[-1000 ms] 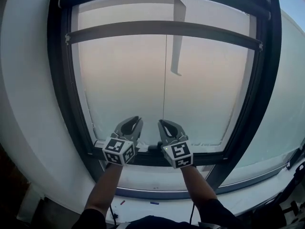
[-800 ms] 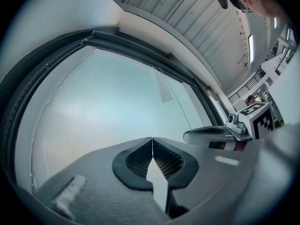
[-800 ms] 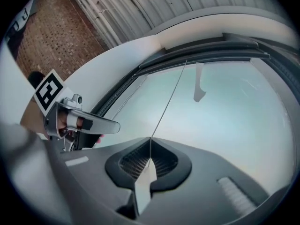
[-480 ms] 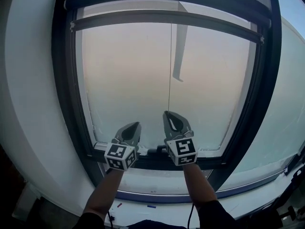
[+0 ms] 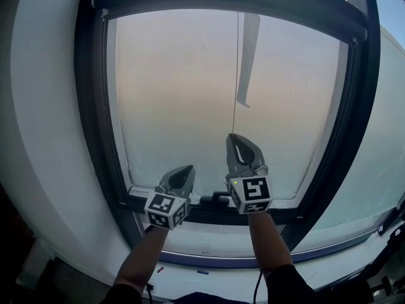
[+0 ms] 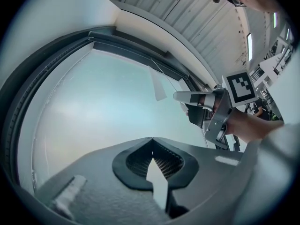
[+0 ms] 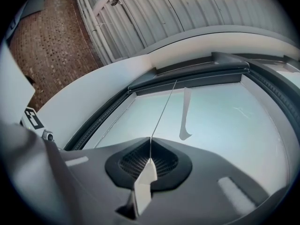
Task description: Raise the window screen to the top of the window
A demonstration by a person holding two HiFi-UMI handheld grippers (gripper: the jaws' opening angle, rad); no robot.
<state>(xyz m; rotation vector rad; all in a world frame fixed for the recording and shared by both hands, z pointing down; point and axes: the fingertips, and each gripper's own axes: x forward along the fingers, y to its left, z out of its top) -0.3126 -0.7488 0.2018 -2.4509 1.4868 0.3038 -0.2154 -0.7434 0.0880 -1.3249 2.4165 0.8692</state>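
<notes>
The screen's dark bottom bar lies high against the top of the window frame; it also shows in the right gripper view as the bar under the frame's top. A thin pull cord runs down from it to my right gripper, which is shut on the cord in front of the frosted pane. My left gripper sits lower and to the left, just above the bottom rail. Its jaws are shut, and nothing shows between them. From there, the right gripper appears to the right.
A pale strip hangs on the glass right of the cord. A dark handle sits on the bottom rail between my hands. White wall flanks the frame, and a sill runs below it.
The screen's bar has climbed from partway down the pane to the frame's top. My right gripper has risen with the cord. The left gripper's jaws have shut and it has stayed low.
</notes>
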